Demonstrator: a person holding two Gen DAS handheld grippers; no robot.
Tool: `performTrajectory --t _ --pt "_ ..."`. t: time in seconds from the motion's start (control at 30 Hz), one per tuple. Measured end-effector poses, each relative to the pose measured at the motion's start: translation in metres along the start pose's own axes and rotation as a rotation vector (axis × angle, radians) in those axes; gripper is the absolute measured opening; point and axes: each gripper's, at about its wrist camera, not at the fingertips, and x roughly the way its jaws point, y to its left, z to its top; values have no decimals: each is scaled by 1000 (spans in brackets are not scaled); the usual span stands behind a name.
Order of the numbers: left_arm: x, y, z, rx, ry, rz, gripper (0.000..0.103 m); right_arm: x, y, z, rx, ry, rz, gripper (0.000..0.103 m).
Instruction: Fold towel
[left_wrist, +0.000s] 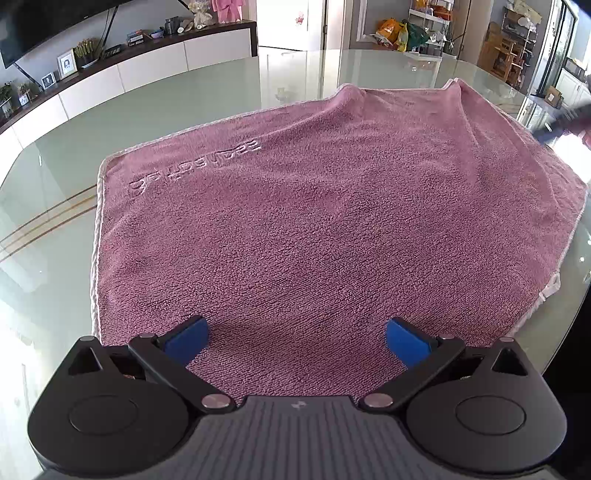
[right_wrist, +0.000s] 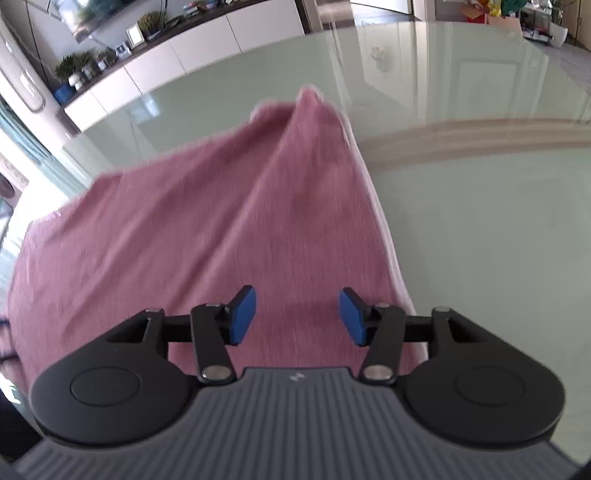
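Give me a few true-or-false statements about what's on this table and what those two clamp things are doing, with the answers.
1. The towel is pink and lies on a glass table. True.
2. The left gripper is clamped on the towel. False: its jaws stand open with nothing between the pads.
3. The towel lies perfectly flat. False: a ridge rises toward its far corner.
4. The right gripper is open above the towel. True.
5. Raised lettering shows on the towel. True.
6. A plate sits on the towel. False: nothing rests on it.
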Motion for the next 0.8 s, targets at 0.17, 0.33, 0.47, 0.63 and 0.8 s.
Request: performTrajectory --t 0.17,0.33,0.47,0.63,0.8 --pt "-1 1 -2 1 -12 -1 103 -18 8 -22 7 15 -133 52" --pt "-1 2 -4 6 -30 -5 103 -22 12 -19 22 81 -202 54" --pt "-2 5 -3 0 -22 -12 102 -26 23 -11 0 65 -200 55" --pt "-11 26 29 -107 -73 23 100 -32 46 49 -69 -196 -143 76" --pt "2 47 105 -259 -215 92 102 23 51 112 16 -230 -24 79"
